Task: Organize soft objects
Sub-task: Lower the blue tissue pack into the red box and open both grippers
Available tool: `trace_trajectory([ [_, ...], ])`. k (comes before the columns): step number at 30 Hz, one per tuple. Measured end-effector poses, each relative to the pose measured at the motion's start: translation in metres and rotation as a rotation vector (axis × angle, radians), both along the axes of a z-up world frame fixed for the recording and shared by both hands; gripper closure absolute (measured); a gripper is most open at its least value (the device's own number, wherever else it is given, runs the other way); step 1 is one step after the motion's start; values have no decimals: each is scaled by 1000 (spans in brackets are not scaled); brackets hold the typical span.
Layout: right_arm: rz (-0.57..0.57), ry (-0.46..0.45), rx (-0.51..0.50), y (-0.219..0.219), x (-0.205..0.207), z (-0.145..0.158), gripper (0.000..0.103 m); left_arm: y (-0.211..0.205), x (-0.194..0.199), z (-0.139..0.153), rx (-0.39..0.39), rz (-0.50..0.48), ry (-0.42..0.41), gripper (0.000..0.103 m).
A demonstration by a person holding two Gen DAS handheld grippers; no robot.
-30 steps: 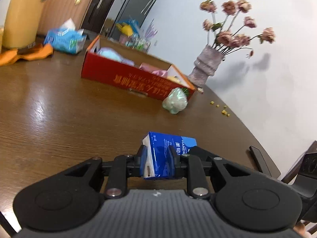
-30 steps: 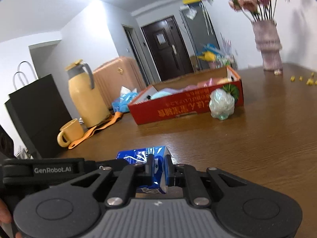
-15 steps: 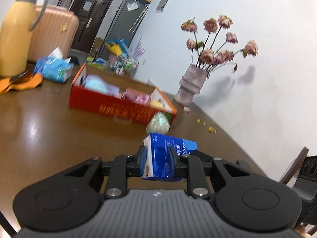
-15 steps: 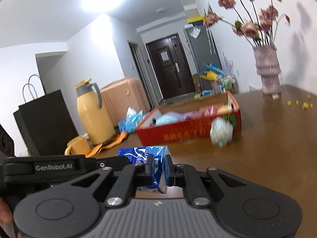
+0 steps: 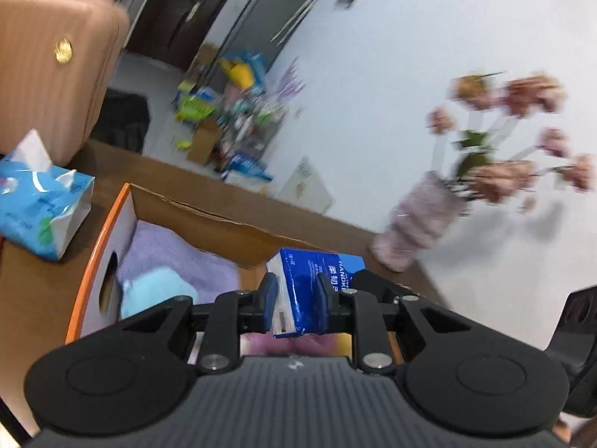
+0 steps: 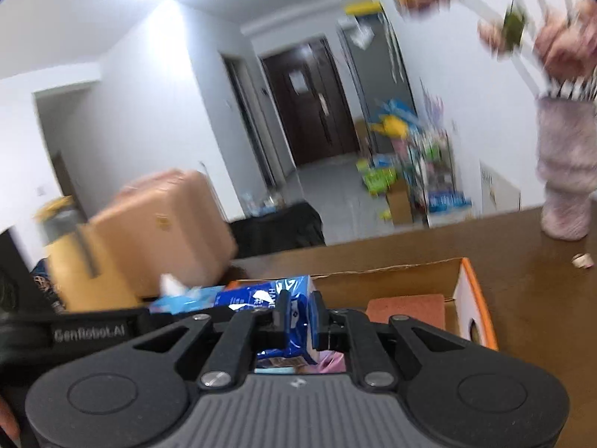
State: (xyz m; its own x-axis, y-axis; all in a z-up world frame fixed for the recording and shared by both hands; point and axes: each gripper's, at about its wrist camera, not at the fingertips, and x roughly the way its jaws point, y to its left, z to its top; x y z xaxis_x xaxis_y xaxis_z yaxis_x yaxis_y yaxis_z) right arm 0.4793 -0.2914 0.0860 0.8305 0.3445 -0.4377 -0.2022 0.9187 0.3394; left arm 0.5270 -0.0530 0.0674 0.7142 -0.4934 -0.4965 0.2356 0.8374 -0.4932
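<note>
- Cardboard box (image 5: 194, 220), seen from my left wrist camera, sits open on the wooden table (image 5: 33, 283), with an orange rim and a hand hole in its near-left wall.
- Inside it I make out a lilac fuzzy cloth (image 5: 168, 250) along the back and a light blue soft item (image 5: 156, 291) in front of that; something pink lies right under my tongs, mostly hidden by the gripper body.
- My left gripper (image 5: 294, 300) is clamped on a blue handkerchief tissue pack (image 5: 309, 287), holding it above the box interior; its far end runs off toward the right, where the other gripper's black fingers meet it.
- An opened blue tissue packet (image 5: 41, 209) rests on the table just left of the box, and a blurred vase of pink flowers (image 5: 421, 220) stands beyond the box's right end.
- From the right wrist camera, my right gripper (image 6: 298, 317) pinches the same tissue pack (image 6: 283, 298) at its other end, above the box (image 6: 474, 298).
- Here the box shows a reddish-brown pad (image 6: 406, 310) near its right wall, plus a glimpse of pink plastic under the pack, too covered to name.
- Motion blur smears the peach suitcase (image 6: 164, 231) and whatever yellow thing stands in front of it; I cannot tell its shape.
</note>
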Motion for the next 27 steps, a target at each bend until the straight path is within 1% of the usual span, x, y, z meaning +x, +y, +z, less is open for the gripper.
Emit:
trace_trajectory([
  [2, -1, 70, -2, 2, 47, -17, 93, -2, 43, -21, 17, 15, 68, 81],
  [4, 4, 142, -19, 5, 87, -39, 93, -4, 74, -41, 34, 19, 130, 81],
  [5, -2, 184, -25, 6, 105, -49, 93, -8, 93, -52, 59, 4, 167, 81],
  [6, -7, 228, -56, 9, 122, -59, 93, -11, 106, -62, 79, -15, 193, 81],
  [7, -7, 265, -71, 10, 135, -67, 93, -13, 116, -71, 92, -19, 224, 81],
  [9, 3, 348, -55, 11, 156, -84, 93, -17, 131, -85, 145, -32, 264, 81],
  [10, 1, 382, -64, 12, 163, -90, 92, -18, 133, -90, 157, -51, 262, 80],
  [11, 1, 397, -80, 15, 167, -95, 92, -18, 134, -90, 162, -55, 258, 79],
  [13, 0, 387, -83, 17, 167, -93, 92, -19, 135, -90, 165, -70, 256, 79],
  [15, -3, 389, -97, 20, 166, -93, 92, -18, 137, -92, 153, -75, 263, 76],
  [16, -4, 386, -106, 21, 166, -93, 90, -18, 138, -92, 145, -72, 267, 74],
  [19, -3, 376, -146, 28, 158, -83, 89, -17, 129, -83, 173, -73, 256, 67],
  [21, 11, 359, -136, 25, 146, -72, 88, -13, 119, -66, 175, -59, 220, 63],
  [22, 12, 340, -135, 24, 138, -61, 83, -11, 112, -55, 174, -55, 191, 62],
  [23, 9, 319, -137, 21, 129, -49, 80, -8, 104, -44, 176, -54, 163, 62],
  [25, -1, 266, -149, 15, 108, -22, 70, -1, 85, -20, 189, -49, 119, 62],
  [27, -5, 231, -176, 10, 87, 2, 68, 8, 62, 3, 220, -28, 79, 62],
])
